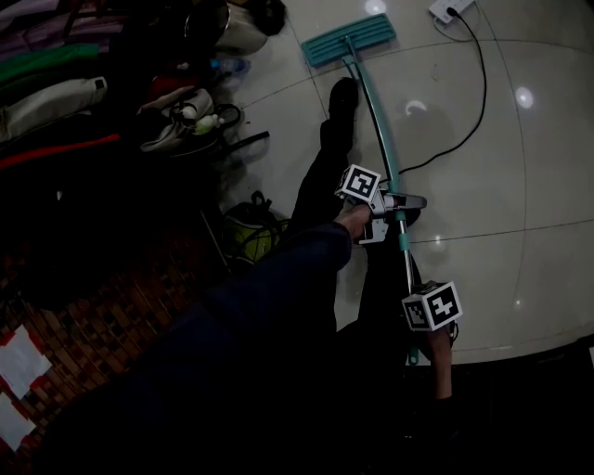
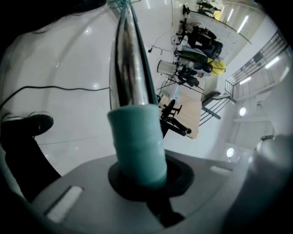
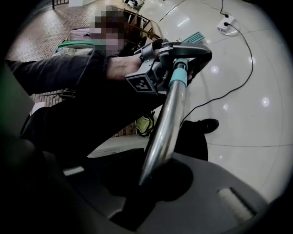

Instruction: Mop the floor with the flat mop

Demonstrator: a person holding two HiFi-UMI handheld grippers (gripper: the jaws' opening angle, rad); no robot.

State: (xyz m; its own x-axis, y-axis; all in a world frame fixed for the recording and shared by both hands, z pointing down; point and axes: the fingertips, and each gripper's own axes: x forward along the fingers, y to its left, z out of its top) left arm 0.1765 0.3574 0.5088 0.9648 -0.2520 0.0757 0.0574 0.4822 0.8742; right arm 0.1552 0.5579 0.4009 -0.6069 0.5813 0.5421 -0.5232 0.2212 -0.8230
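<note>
Floor: glossy pale tile floor [image 1: 520,186], lamp glare on it in spots.

Teal-headed flat mop [image 1: 349,39] with its head lying flat on the tiles at the top of the head view. Its shiny metal pole [image 3: 167,123] slants back from the head toward the person.

Left gripper [image 2: 146,178]: jaws drawn in tight on the pole at its teal plastic collar [image 2: 137,146], which fills the gap between them. This gripper sits lower on the pole, nearer the mop head.

Right gripper [image 3: 160,183]: jaws clamped round the bare metal of the pole, higher up near its top end. The right gripper view looks along the pole to the left gripper and its marker cube.

Dark sleeve [image 1: 278,288] reaches in from lower left to the left gripper. One black shoe [image 1: 342,93] stands on the tiles just beside the pole, below the mop head.

Thin black cable [image 1: 480,102] curves across the floor from a white power strip [image 1: 449,8] at the top edge, ending near the pole.

Heap of bags and bundles [image 1: 74,83] along the left side, too dim to sort out.
</note>
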